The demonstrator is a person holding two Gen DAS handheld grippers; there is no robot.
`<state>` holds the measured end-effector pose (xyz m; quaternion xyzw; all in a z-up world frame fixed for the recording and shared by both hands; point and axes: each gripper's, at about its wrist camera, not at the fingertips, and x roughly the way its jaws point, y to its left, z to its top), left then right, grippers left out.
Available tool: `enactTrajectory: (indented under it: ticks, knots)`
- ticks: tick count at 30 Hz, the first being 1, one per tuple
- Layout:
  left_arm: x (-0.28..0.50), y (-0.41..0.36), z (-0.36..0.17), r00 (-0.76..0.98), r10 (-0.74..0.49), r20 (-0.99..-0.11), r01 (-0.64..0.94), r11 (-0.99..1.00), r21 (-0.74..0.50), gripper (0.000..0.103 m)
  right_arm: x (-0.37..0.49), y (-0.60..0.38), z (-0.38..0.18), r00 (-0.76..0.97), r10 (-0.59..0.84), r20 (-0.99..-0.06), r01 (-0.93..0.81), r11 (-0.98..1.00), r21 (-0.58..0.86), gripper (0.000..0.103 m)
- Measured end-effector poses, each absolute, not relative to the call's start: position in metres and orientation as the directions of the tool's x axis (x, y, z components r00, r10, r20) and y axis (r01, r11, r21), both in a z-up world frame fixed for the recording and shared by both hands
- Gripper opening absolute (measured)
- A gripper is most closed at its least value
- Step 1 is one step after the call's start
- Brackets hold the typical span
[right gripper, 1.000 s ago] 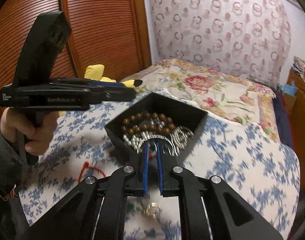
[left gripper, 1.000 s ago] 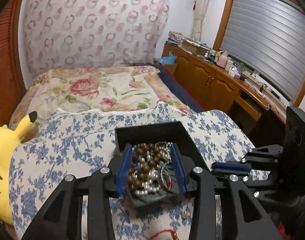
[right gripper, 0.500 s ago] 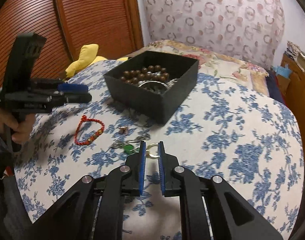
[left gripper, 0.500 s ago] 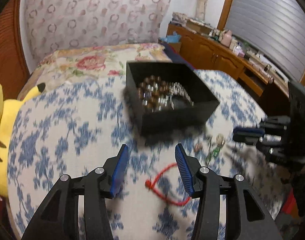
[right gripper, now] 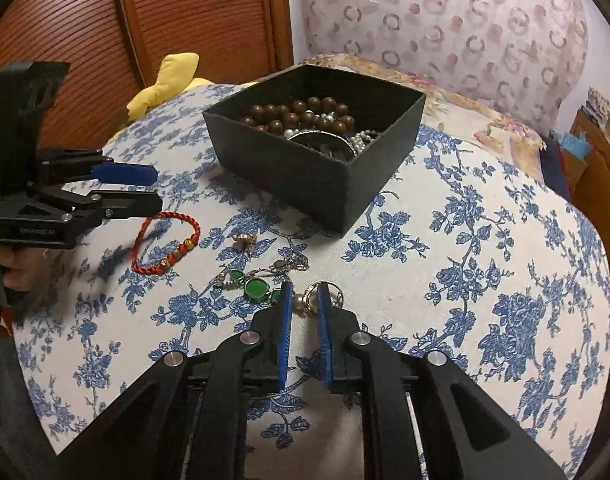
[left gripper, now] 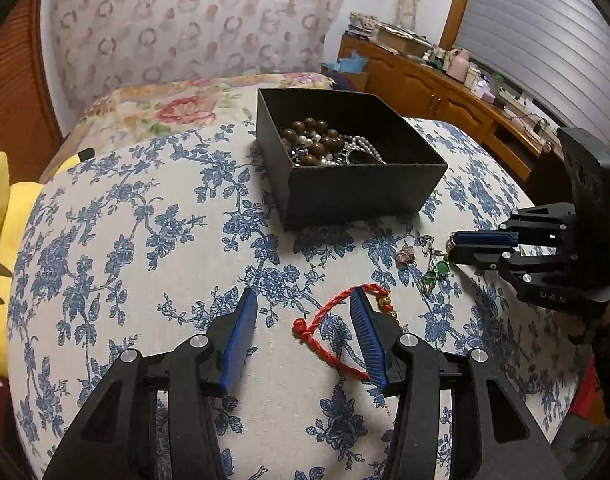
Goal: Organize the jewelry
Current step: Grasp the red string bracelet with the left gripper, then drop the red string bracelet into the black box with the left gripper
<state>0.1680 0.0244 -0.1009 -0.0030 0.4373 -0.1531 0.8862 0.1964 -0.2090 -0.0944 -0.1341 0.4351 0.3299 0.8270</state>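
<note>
— Blue-padded fingers on the left gripper (left gripper: 303, 300): how wide?

— Partly spread, having just opened; a twisted red cord bracelet (left gripper: 337, 326) lies on the cloth between them, unpinched.

— And the right gripper (right gripper: 303, 296)?

— Narrow gap, with a small gold ring (right gripper: 309, 300) between the tips; whether they pinch it I cannot tell. Green-stoned chain (right gripper: 253, 285) just beside.

— The box?

— Black box (right gripper: 305, 172), square and matte, farther back on the blue-flowered cloth (right gripper: 485, 280), full of brown wooden beads (right gripper: 297, 114) and pearls.

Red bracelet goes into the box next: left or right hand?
Left. Its open tool hangs right over the bracelet, with cord in its gap. The right tool is shut, off by the ring and green stones.
</note>
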Motion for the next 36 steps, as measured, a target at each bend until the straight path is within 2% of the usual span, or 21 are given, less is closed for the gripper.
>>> enactTrajectory:
  ticks: [15, 17, 19, 20, 27, 36]
  knots:
    - [0.163, 0.014, -0.111, 0.579, -0.218, -0.786, 0.283, 0.957, -0.057, 0.046, 0.190, -0.224, -0.084, 0.437, 0.455, -0.776, -0.639, 0.764, 0.089, 0.011]
    - [0.163, 0.012, -0.112, 0.590, -0.200, -0.782, 0.286, 0.958, -0.029, 0.038, 0.189, -0.224, -0.084, 0.438, 0.457, -0.774, -0.639, 0.764, 0.089, 0.011]
    - [0.162, 0.011, -0.112, 0.600, -0.189, -0.777, 0.288, 0.958, -0.010, 0.014, 0.188, -0.224, -0.083, 0.440, 0.458, -0.772, -0.639, 0.764, 0.089, 0.011]
    - [0.161, 0.011, -0.111, 0.599, -0.193, -0.777, 0.293, 0.956, -0.012, 0.007, 0.188, -0.224, -0.083, 0.441, 0.459, -0.771, -0.639, 0.764, 0.090, 0.011]
    - [0.156, 0.012, -0.098, 0.607, -0.263, -0.750, 0.311, 0.947, -0.080, 0.006, 0.186, -0.225, -0.074, 0.457, 0.474, -0.753, -0.641, 0.763, 0.091, 0.011]
    - [0.159, 0.002, -0.054, 0.672, -0.301, -0.677, 0.331, 0.939, -0.088, 0.006, 0.190, -0.218, -0.050, 0.492, 0.512, -0.704, -0.658, 0.748, 0.084, 0.011]
